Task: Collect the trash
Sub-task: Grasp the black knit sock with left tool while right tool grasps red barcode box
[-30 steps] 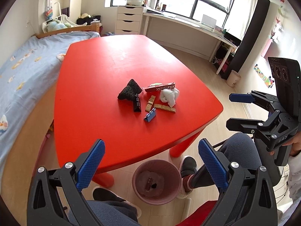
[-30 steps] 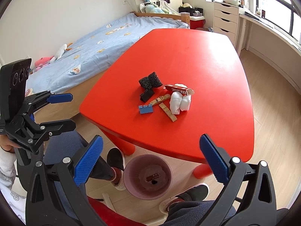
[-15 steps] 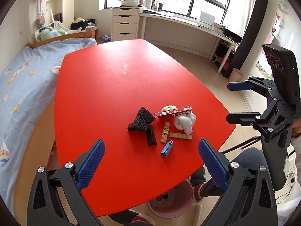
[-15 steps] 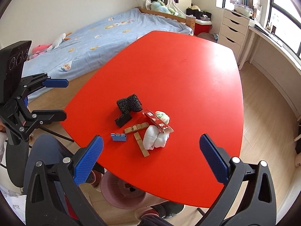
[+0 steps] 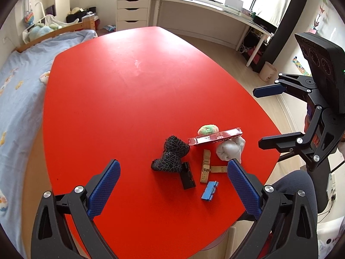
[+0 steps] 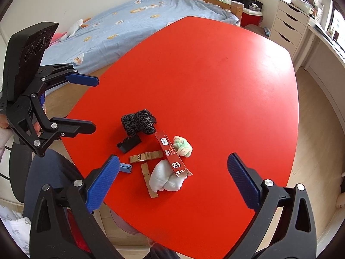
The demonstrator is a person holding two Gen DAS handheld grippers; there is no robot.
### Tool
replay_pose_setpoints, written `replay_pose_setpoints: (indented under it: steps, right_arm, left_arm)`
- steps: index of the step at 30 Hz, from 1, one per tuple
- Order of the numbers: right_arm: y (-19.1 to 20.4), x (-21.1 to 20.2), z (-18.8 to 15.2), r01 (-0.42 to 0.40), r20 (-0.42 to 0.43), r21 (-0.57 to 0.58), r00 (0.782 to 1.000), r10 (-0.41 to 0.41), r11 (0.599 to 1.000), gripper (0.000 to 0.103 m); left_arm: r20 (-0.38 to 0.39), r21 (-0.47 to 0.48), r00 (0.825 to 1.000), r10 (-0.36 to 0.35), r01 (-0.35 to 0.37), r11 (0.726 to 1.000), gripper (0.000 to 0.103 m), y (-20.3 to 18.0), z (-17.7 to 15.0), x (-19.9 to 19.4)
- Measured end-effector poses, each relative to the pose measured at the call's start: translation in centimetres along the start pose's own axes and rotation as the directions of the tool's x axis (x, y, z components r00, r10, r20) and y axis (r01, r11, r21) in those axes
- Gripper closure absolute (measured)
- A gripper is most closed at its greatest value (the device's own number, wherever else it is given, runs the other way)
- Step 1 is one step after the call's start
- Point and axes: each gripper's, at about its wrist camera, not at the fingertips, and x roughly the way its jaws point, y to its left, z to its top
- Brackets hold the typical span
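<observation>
A pile of trash lies near the front edge of the red table (image 5: 129, 86): a long red carton (image 5: 215, 139) (image 6: 171, 154), a white wad (image 5: 229, 150) (image 6: 165, 180), a green-pink ball (image 5: 208, 129) (image 6: 183, 146), a black patterned wad (image 5: 172, 156) (image 6: 139, 124), a black clip (image 5: 188, 176) (image 6: 129, 143), brown strips (image 5: 206, 168) (image 6: 145, 156) and a blue piece (image 5: 209, 190) (image 6: 125, 168). My left gripper (image 5: 172, 191) is open and empty above the table, just short of the pile. My right gripper (image 6: 172, 184) is open and empty over the pile's near side.
A pink bin (image 6: 125, 226) peeks out under the table's front edge. A bed with a blue cover (image 5: 15, 90) runs along the left side. A white desk (image 5: 215, 10) and drawers (image 5: 132, 8) stand by the windows. The person's knee (image 5: 295, 192) is at the right.
Both grippers have risen and moved forward over the table toward the pile. The bin has slipped out of view under the table edge. Both stay open.
</observation>
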Motion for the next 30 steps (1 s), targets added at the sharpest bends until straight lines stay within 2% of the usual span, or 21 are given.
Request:
replay_pose_setpoints:
  steps: [5, 10, 16, 20, 23, 25, 28, 30]
  right_arm:
    - [-0.8, 2.1, 0.2, -0.031, -0.057, 0.008, 0.998, 0.032, 0.999, 0.019]
    - [-1.4, 3.6, 0.1, -0.042, -0.099, 0.006, 0.994, 0.043, 0.999, 0.037]
    - [-1.6, 4.9, 0.0, -0.067, -0.133, 0.000, 0.989, 0.066, 0.998, 0.053]
    - [-1.7, 5.4, -0.4, -0.076, -0.150, 0.004, 0.986, 0.076, 0.997, 0.060]
    - [-1.8, 5.4, -0.5, -0.091, -0.147, 0.014, 0.985, 0.092, 0.996, 0.065]
    - [-1.8, 5.4, -0.4, -0.099, -0.148, 0.015, 0.984, 0.100, 0.995, 0.072]
    - [-1.7, 5.4, -0.3, -0.106, -0.150, 0.015, 0.983, 0.107, 0.994, 0.079]
    - [-1.6, 5.4, -0.2, -0.106, -0.151, 0.015, 0.983, 0.107, 0.994, 0.079]
  left_arm:
    - [-0.061, -0.011, 0.998, -0.027, 0.026, 1.000, 0.008, 0.8, 0.6, 2.7]
    - [-0.093, -0.015, 0.995, -0.036, 0.034, 0.999, 0.008, 1.2, 0.8, 4.5]
    - [-0.108, -0.031, 0.993, -0.051, 0.048, 0.998, 0.008, 1.5, 0.9, 5.6]
    - [-0.127, -0.034, 0.990, -0.056, 0.052, 0.998, 0.024, 1.8, 0.8, 6.2]
    - [-0.135, -0.040, 0.989, -0.066, 0.061, 0.997, 0.030, 1.7, 0.9, 6.4]
    - [-0.142, -0.038, 0.987, -0.068, 0.064, 0.997, 0.035, 1.6, 0.8, 6.5]
    - [-0.154, -0.038, 0.986, -0.070, 0.065, 0.997, 0.049, 1.5, 0.9, 6.6]
    - [-0.157, -0.036, 0.985, -0.075, 0.070, 0.997, 0.054, 1.4, 0.9, 6.6]
